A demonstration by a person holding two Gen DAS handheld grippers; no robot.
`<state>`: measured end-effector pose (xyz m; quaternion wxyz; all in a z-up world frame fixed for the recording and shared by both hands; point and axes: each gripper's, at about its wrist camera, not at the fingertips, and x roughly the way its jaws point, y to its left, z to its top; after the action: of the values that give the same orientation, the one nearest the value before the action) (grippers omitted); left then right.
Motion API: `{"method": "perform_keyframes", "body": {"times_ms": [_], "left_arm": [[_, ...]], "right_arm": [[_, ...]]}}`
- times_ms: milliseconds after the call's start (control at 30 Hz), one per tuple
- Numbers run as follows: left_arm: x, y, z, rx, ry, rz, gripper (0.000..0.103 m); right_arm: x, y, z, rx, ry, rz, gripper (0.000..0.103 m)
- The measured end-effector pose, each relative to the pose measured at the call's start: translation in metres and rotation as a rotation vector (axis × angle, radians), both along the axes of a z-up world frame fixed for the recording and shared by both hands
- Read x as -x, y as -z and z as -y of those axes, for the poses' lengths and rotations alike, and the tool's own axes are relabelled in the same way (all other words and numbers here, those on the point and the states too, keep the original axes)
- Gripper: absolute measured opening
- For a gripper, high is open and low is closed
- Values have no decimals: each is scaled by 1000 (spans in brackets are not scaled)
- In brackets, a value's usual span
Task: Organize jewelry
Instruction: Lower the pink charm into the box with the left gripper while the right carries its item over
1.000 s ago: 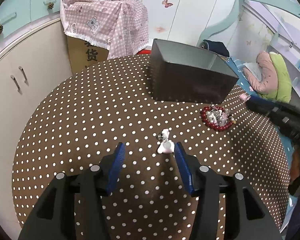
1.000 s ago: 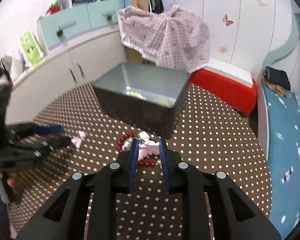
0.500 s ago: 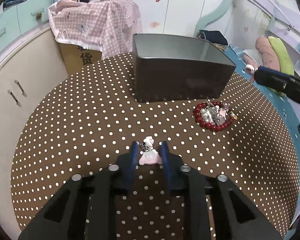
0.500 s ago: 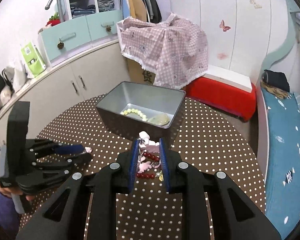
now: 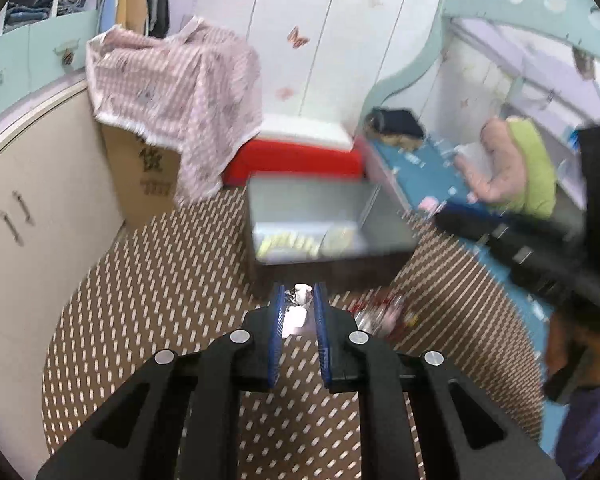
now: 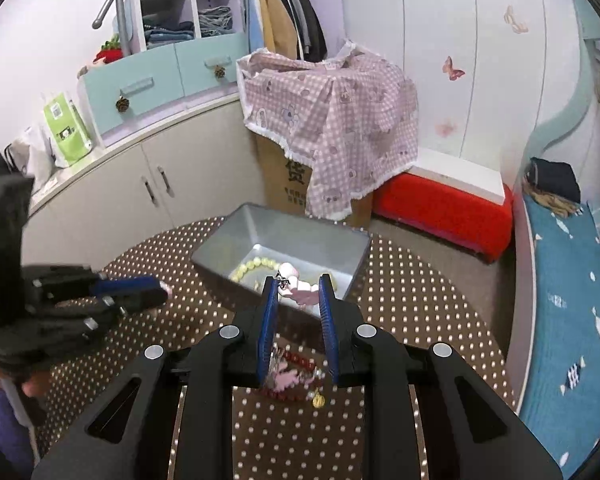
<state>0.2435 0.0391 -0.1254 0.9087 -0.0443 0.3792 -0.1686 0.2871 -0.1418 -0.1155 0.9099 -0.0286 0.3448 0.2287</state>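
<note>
Left fingers (image 5: 275,320): blue-padded, pinching a small pink-and-white charm (image 5: 298,312) with a metal clasp, lifted clear of the desk.
Left gripper (image 5: 298,300): raised just short of the grey box's near wall; view motion-blurred.
Right fingers (image 6: 327,312): blue-padded, pinching a pink charm cluster (image 6: 300,290); a red bead bracelet (image 6: 296,376) with a gold bell dangling below, between the pads.
Right gripper (image 6: 298,294): held above the desk, at the near rim of the box.
Grey box (image 6: 320,242): open-topped, on the desk; pale yellow bead bracelet (image 6: 252,268) lying on its floor.
Desk (image 6: 400,292): round, brown cloth with white dots.
Beyond: pink checked cloth (image 6: 332,120) draped over a cardboard carton, red stool (image 6: 440,208), blue bed (image 6: 560,280).
</note>
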Motion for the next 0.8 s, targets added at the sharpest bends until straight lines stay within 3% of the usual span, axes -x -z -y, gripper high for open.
{"method": "perform_keyframes", "body": {"times_ms": [167, 367, 800], "left_arm": [[-40, -19, 8, 40, 31, -12, 13], [-74, -1, 20, 19, 33, -93, 14], [-81, 18, 24, -1, 24, -144, 18]], "right_arm": [[-19, 0, -6, -8, -3, -18, 21], [-37, 20, -14, 8, -3, -71, 21], [-45, 42, -19, 11, -8, -115, 22]]}}
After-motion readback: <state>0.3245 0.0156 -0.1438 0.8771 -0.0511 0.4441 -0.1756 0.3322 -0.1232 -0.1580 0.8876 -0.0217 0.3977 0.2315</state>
